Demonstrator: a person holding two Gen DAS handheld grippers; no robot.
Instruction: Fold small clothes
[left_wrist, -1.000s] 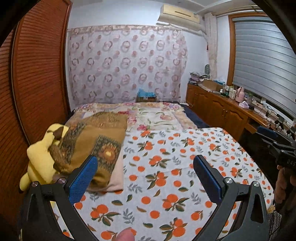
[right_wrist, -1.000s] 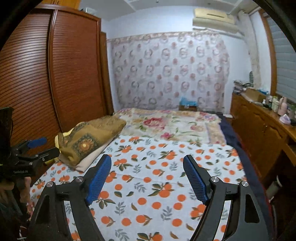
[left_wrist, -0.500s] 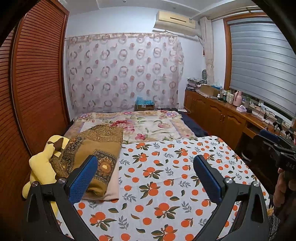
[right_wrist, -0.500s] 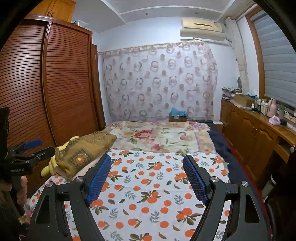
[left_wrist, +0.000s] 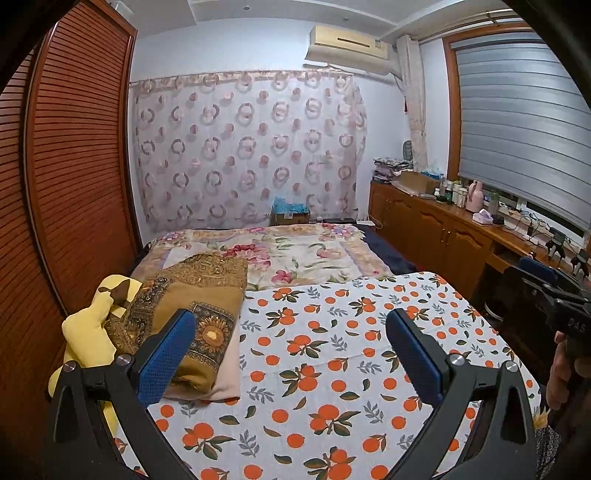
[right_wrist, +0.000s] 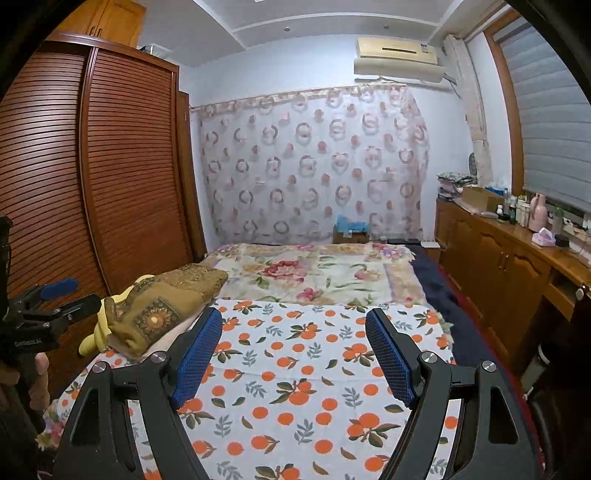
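No small garment shows in either view. A white cloth with an orange-fruit print (left_wrist: 321, 354) covers the near part of the bed; it also shows in the right wrist view (right_wrist: 306, 373). My left gripper (left_wrist: 291, 332) is open and empty, held above this cloth. My right gripper (right_wrist: 293, 336) is open and empty above the same cloth. The right gripper also shows at the right edge of the left wrist view (left_wrist: 554, 295), and the left gripper at the left edge of the right wrist view (right_wrist: 55, 299).
A folded brown patterned blanket (left_wrist: 192, 295) lies on a pink cloth at the bed's left, beside a yellow plush toy (left_wrist: 88, 328). A floral quilt (left_wrist: 295, 254) covers the far bed. A louvred wardrobe (right_wrist: 110, 177) stands left, a wooden cabinet (right_wrist: 509, 269) right.
Both cameras have tilted upward and pulled back. More wall, ceiling and air conditioner show now, and less of the orange-print cloth. Both grippers stay open.
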